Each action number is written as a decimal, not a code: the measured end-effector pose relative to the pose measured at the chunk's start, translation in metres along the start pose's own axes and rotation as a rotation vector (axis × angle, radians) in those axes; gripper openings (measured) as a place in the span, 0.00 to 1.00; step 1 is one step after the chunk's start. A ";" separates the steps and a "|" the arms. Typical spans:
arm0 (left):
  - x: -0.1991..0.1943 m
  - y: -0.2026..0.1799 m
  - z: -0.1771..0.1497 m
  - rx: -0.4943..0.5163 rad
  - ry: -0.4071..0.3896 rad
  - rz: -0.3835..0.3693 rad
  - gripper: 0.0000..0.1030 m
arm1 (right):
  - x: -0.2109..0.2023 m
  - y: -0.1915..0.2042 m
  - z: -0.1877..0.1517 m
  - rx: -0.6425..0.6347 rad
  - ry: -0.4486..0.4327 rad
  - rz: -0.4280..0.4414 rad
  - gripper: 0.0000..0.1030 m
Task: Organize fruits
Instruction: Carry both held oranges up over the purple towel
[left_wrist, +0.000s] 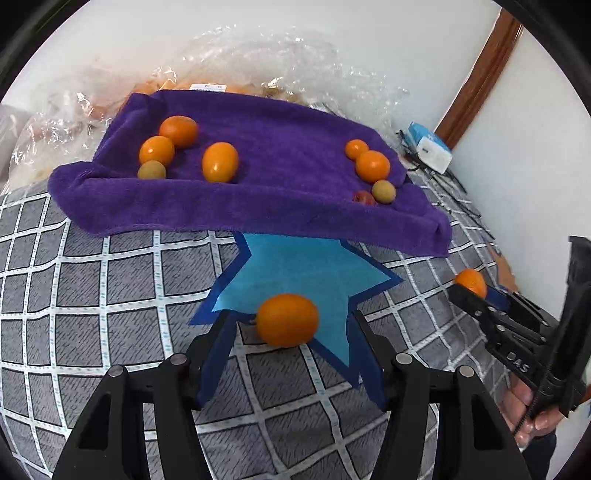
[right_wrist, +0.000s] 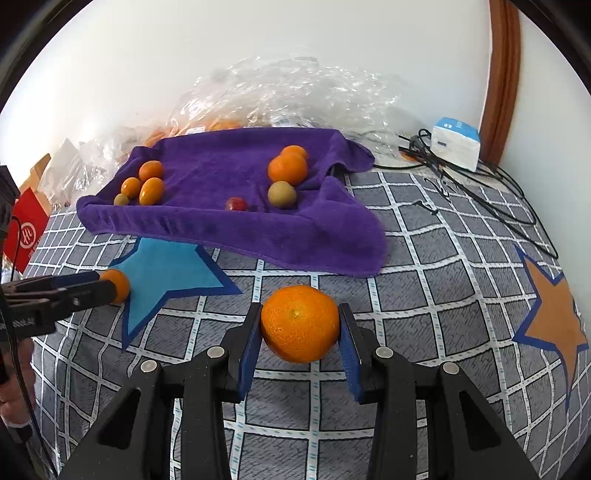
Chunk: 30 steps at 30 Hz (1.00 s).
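The right gripper (left_wrist: 469, 291), seen from the left wrist view, carries raised letters reading "DAS" on its black body. A red box (right_wrist: 26, 232) at the left edge of the right wrist view bears a white round logo, its characters unclear. A white label (left_wrist: 208, 87) under the plastic wrap has print too small to read.

A towel (right_wrist: 229, 206) is lying on the bed (right_wrist: 424, 258) at mid-frame, carrying fruit clusters at its left and right. A star mat (right_wrist: 166, 269) is sitting below it at left, another star mat (right_wrist: 550, 314) lying far right. Crumpled plastic (right_wrist: 295, 92) is lying behind the towel.
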<state>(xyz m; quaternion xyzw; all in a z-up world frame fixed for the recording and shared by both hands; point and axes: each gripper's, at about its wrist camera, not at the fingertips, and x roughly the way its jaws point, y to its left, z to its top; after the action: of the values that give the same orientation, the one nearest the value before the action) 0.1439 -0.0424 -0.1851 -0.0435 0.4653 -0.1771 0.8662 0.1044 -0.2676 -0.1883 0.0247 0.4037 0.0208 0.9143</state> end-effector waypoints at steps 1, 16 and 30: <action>0.003 -0.002 0.000 0.006 0.005 0.022 0.55 | 0.001 -0.001 0.001 0.004 0.001 0.003 0.38; -0.013 0.010 0.002 -0.031 -0.016 0.069 0.37 | -0.001 0.002 0.004 0.004 -0.013 0.025 0.38; -0.051 0.030 0.020 -0.079 -0.088 0.081 0.37 | -0.014 0.018 0.028 -0.007 -0.051 0.044 0.38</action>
<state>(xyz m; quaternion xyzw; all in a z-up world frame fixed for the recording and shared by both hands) 0.1426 0.0020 -0.1408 -0.0662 0.4349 -0.1214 0.8898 0.1150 -0.2511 -0.1581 0.0310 0.3794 0.0418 0.9238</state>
